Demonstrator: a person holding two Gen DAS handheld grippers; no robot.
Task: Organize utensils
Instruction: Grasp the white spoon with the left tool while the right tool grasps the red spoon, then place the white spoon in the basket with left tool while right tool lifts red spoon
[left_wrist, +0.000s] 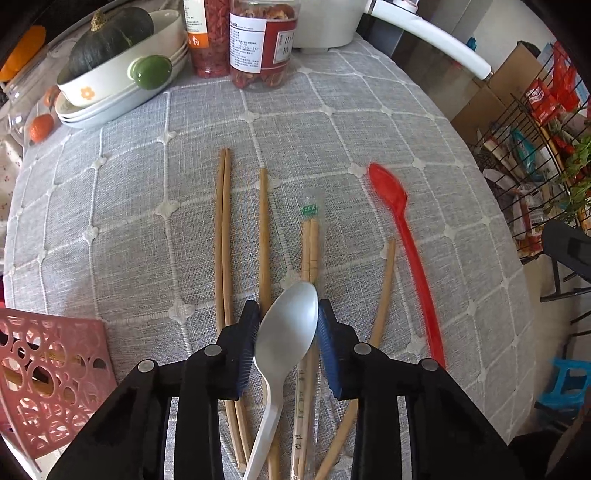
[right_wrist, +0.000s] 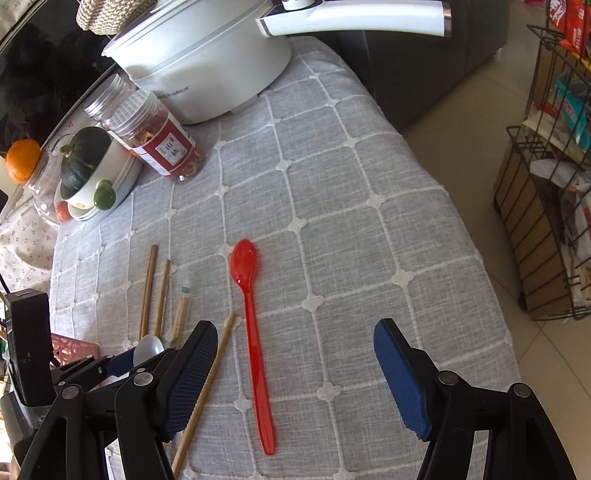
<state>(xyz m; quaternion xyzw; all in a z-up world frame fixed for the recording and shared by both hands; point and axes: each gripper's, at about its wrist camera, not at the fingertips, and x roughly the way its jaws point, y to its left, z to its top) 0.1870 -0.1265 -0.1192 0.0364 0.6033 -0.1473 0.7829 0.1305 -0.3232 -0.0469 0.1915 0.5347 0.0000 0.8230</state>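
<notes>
My left gripper (left_wrist: 287, 317) is shut on the bowl of a white plastic spoon (left_wrist: 286, 332) and holds it above the grey tablecloth. Under it lie several wooden chopsticks (left_wrist: 223, 236) and a wrapped pair (left_wrist: 309, 240). A red plastic spoon (left_wrist: 402, 236) lies to the right. In the right wrist view my right gripper (right_wrist: 295, 345) is open and empty above the red spoon (right_wrist: 255, 332), its left finger over a lone chopstick (right_wrist: 207, 387). The left gripper with the white spoon (right_wrist: 147, 349) shows at lower left.
A pink perforated basket (left_wrist: 48, 373) sits at the near left. At the table's back stand stacked bowls with a squash (left_wrist: 110, 40), two jars (left_wrist: 258, 40) and a white pot (right_wrist: 207, 62). A wire rack (right_wrist: 546, 184) stands on the floor, right of the table edge.
</notes>
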